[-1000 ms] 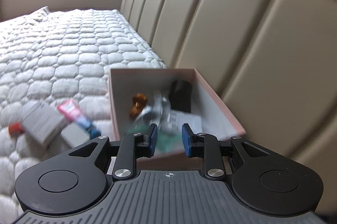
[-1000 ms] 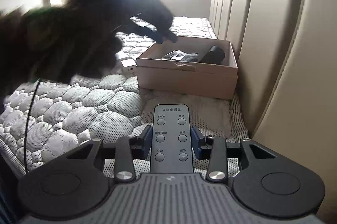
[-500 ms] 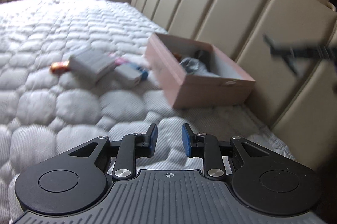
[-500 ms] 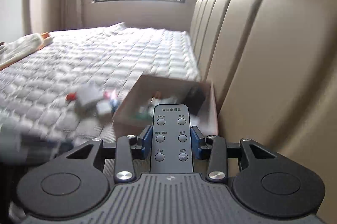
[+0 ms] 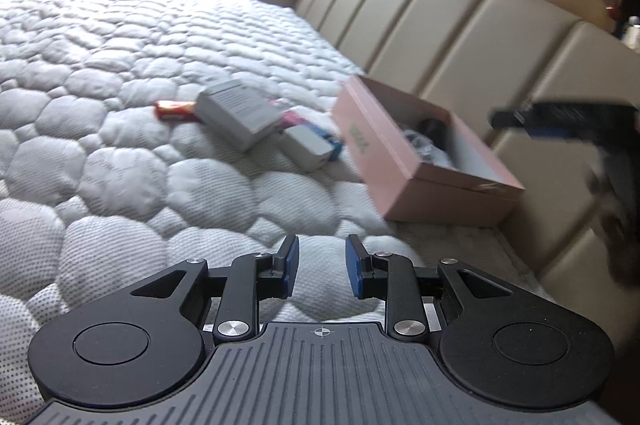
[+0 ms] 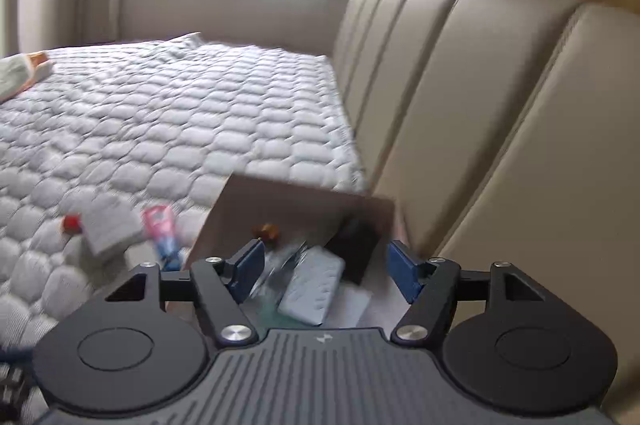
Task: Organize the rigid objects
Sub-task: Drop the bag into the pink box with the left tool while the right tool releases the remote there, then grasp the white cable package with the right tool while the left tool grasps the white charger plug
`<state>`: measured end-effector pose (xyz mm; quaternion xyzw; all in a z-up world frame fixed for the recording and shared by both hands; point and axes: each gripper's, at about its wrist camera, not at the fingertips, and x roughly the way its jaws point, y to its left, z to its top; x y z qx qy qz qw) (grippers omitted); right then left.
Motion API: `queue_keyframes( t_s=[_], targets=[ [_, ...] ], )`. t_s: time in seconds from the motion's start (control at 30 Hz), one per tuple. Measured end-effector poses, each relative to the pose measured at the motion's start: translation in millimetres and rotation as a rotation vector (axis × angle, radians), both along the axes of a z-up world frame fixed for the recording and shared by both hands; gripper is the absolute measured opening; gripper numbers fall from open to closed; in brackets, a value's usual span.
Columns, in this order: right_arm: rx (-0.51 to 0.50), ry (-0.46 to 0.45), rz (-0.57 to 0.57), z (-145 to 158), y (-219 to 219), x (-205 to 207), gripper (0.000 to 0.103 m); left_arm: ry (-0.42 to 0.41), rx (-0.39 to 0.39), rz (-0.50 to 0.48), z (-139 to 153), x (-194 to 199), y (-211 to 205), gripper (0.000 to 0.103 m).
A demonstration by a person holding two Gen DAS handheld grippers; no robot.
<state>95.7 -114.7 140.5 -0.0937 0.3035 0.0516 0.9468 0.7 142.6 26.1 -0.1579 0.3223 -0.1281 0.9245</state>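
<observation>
As it sits against the headboard, pink box [image 6: 304, 203] holds grey remote [image 6: 312, 285], black case [image 6: 354, 245] | right gripper [image 6: 326, 265] wide, empty | left gripper [image 5: 322, 265] narrow gap, empty, over quilted mattress [image 5: 120, 65]

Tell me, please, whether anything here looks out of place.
Yes: a grey box, a red item and a pink tube lie loose on the mattress beside the pink box, not inside it.
</observation>
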Motion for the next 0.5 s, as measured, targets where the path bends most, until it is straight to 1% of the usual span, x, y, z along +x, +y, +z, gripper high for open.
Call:
queue_keyframes(
  t_s=[0.17,0.3,0.37,0.5],
  targets=[
    [0.131,0.054,0.054,-33,-6,-39,0.071,0.024,0.031,0.046,-6,5,2,0.028],
    [0.161,0.075,0.092,-60,1,-62,0.072,0.032,0.043,0.096,-2,11,10,0.028],
    [0.182,0.084,0.104,-71,3,-68,0.074,0.019,0.054,0.125,3,15,18,0.028],
    [0.231,0.138,0.124,-84,11,-63,0.074,-0.02,0.104,0.203,19,29,38,0.028]
  ],
)
